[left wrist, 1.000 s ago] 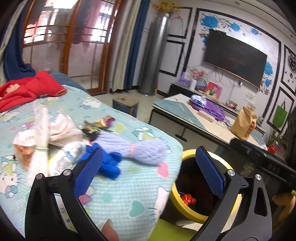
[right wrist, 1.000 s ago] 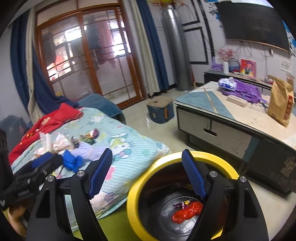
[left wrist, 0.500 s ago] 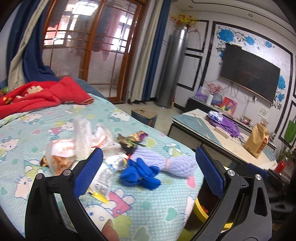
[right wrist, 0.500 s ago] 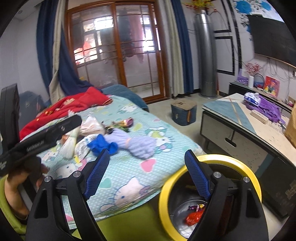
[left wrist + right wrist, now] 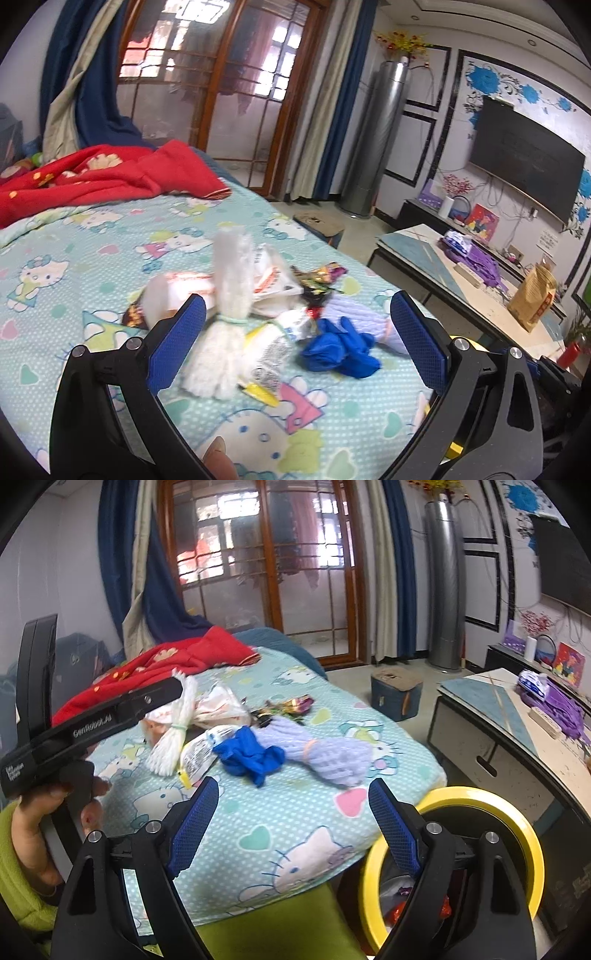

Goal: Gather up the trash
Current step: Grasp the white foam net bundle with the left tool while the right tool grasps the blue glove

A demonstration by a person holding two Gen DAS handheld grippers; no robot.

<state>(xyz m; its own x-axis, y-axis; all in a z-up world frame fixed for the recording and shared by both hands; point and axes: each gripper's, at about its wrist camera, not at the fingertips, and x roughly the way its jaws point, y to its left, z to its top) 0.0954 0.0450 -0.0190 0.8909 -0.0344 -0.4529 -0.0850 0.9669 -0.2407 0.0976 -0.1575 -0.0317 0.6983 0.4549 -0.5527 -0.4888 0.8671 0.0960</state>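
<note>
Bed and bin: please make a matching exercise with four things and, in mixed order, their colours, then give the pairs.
Things:
1. glove
2. blanket
3. bin rim
4. foam net

Colours:
A. yellow
B. pale purple
C. blue
D. red

Pairs: 1-C, 2-D, 3-A, 4-B

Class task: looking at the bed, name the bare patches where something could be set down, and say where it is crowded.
Free: the blanket between the blue glove and the near edge by the yellow bin; also the stretch between the red cloth and the trash pile. Crowded: the middle, where wrappers, white bundle, glove and purple net overlap.
</note>
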